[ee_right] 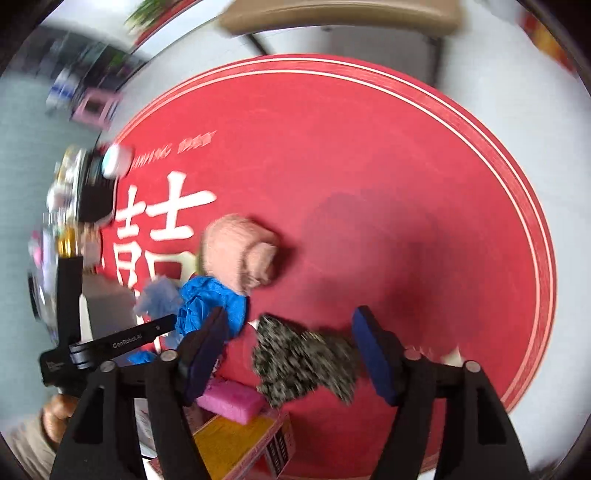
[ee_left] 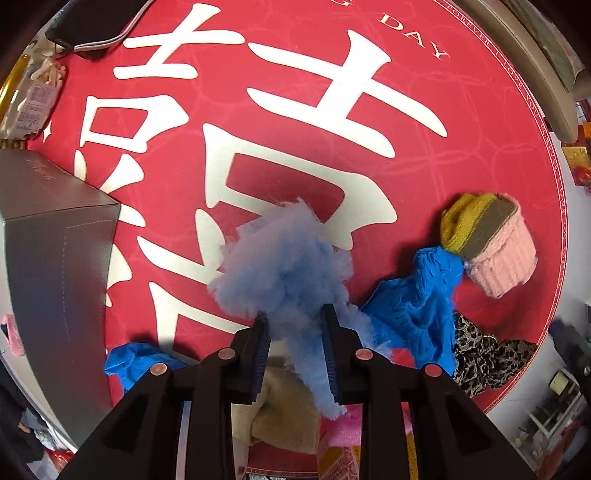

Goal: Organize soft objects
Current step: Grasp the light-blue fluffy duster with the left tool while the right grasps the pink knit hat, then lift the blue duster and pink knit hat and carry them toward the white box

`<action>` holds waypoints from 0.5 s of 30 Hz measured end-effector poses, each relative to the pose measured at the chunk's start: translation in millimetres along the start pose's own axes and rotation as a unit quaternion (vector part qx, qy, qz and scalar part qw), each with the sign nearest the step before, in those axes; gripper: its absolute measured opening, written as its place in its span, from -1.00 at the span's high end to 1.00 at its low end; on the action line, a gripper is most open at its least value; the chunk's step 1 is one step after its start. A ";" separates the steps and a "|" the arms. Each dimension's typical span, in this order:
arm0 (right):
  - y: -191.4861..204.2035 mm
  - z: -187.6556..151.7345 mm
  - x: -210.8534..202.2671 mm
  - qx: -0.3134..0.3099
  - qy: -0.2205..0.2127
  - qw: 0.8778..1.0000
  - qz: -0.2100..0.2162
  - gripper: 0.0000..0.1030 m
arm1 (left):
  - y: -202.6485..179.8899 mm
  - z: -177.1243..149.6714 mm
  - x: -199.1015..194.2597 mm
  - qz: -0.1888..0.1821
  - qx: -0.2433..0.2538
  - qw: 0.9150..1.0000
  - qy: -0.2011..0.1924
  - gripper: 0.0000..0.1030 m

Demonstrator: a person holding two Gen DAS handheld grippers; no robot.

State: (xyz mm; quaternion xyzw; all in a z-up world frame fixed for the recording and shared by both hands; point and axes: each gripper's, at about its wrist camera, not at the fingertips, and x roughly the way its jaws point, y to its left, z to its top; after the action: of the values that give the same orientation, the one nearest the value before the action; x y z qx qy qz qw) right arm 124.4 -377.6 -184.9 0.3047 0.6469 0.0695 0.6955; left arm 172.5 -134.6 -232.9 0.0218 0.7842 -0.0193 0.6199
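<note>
My left gripper [ee_left: 294, 321] is shut on a fluffy light-blue cloth [ee_left: 284, 258] and holds it above the red round table [ee_left: 295, 110]. A bright blue knit [ee_left: 413, 295], a pink, grey and mustard knit hat [ee_left: 487, 236] and a leopard-print cloth [ee_left: 487, 354] lie at the right. A tan cloth [ee_left: 284, 410] lies below the fingers. My right gripper [ee_right: 291, 328] is open above the leopard-print cloth [ee_right: 303, 365]. The right wrist view also shows the pink hat [ee_right: 240, 254], the blue knit [ee_right: 210, 302] and the light-blue cloth [ee_right: 159, 291].
A grey box [ee_left: 55, 251] stands at the left. A dark pouch [ee_left: 92, 29] and a snack packet [ee_left: 33, 99] lie at the far left. A pink sponge [ee_right: 229, 400] sits on a yellow box [ee_right: 236, 439] at the near edge. A chair [ee_right: 340, 14] stands beyond the table.
</note>
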 end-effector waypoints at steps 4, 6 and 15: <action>19.6 19.4 24.3 -0.018 0.012 1.000 0.011 -0.44 | 2.9 -0.1 11.4 0.011 -0.001 1.000 -0.008 -0.37; 21.1 26.1 34.9 -0.010 0.013 1.000 0.018 -0.44 | 8.4 9.9 1.6 0.020 -0.015 1.000 -0.019 -0.37; 34.9 38.5 82.7 -0.005 0.056 0.998 0.006 0.00 | 7.8 8.8 35.9 0.006 -0.028 1.000 0.004 -0.27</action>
State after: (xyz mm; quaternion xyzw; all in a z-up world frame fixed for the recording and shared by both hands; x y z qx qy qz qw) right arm 183.8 -321.8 -238.8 0.3011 0.6822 0.0941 0.6596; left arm 173.2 -126.9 -270.0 0.0088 0.7867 0.0067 0.6172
